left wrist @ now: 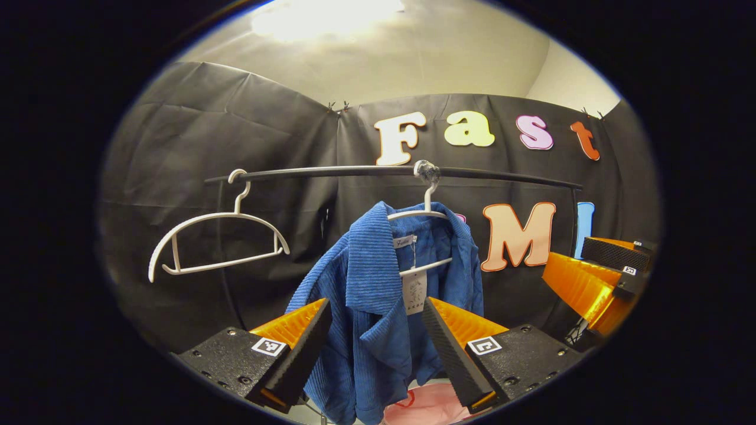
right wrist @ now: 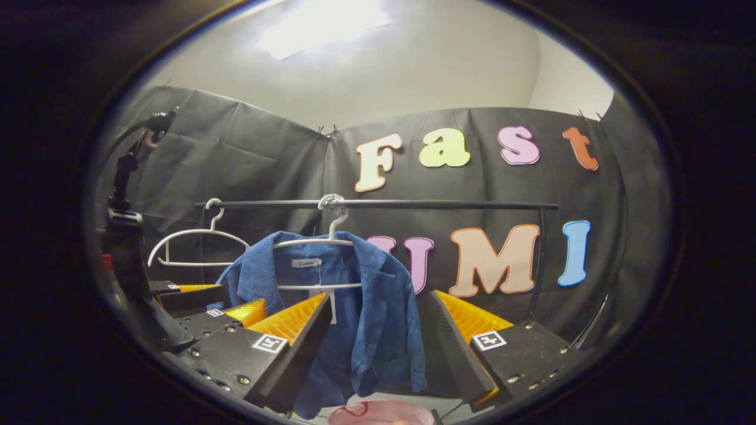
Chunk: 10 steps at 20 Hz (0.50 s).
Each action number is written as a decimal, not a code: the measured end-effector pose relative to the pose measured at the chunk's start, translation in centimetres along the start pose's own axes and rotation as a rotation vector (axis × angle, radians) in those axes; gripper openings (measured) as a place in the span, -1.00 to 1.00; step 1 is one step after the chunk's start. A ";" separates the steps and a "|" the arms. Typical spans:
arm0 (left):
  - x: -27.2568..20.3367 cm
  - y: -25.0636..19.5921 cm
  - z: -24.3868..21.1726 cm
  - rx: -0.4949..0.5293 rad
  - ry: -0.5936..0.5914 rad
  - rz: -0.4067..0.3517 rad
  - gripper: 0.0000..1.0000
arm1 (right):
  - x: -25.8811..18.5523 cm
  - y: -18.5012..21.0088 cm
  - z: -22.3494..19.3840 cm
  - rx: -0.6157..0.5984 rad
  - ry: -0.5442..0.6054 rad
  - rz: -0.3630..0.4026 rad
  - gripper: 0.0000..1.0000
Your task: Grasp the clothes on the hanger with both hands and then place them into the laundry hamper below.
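A blue ribbed jacket is seen hanging on a white hanger, which is hooked near the middle of a black clothes rail. The jacket's collar is folded open, a small neck label is sewn inside it, and a paper tag dangles below the hanger's crossbar. In the left gripper view the garment is pulled askew, with more cloth bunched toward the rail's left half; in the right gripper view the jacket is shown more squarely, draped over both shoulders of its hanger. A second white hanger is hung bare near the left end of the rail.

Below the jacket, part of a pink laundry hamper is glimpsed at the bottom of the left gripper view, and its rim is seen in the right gripper view; what it holds cannot be told.

The left gripper is held spread wide in front of the jacket, nothing being pinched. The right gripper is likewise spread, with the jacket framed between its fingers but not touched.
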<state>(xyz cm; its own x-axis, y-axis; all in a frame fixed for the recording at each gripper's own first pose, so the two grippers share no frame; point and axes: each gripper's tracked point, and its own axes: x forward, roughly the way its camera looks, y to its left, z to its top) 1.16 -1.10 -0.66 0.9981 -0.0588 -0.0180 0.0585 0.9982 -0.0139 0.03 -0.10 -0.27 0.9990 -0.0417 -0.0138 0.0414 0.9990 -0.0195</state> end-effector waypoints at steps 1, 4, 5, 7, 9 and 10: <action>0.4 -0.2 -0.3 0.001 0.005 -0.002 0.87 | 0.1 -0.1 0.0 0.001 0.000 -0.003 0.96; 1.2 -0.3 -1.8 0.012 0.028 0.010 0.87 | 0.0 -0.3 -0.3 0.003 0.007 -0.012 0.96; 1.7 -0.2 -2.3 0.019 0.036 0.020 0.92 | 0.0 -0.4 -0.3 0.001 0.010 -0.015 0.96; 2.6 0.0 -3.3 0.033 0.050 0.043 0.87 | -0.1 -0.8 -0.4 -0.010 0.013 -0.025 0.96; 3.4 0.4 -4.1 0.041 0.059 0.069 0.87 | -0.3 -1.2 -0.4 -0.021 0.016 -0.032 0.96; 3.7 0.6 -4.4 0.042 0.063 0.082 0.87 | -0.3 -1.4 -0.5 -0.026 0.021 -0.033 0.92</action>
<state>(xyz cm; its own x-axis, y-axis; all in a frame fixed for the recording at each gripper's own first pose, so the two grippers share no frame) 4.85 -0.80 -5.10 0.9965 0.0235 -0.0801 -0.0210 0.9993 0.0319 -0.29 -1.53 -0.78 0.9966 -0.0748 -0.0333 0.0733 0.9962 -0.0462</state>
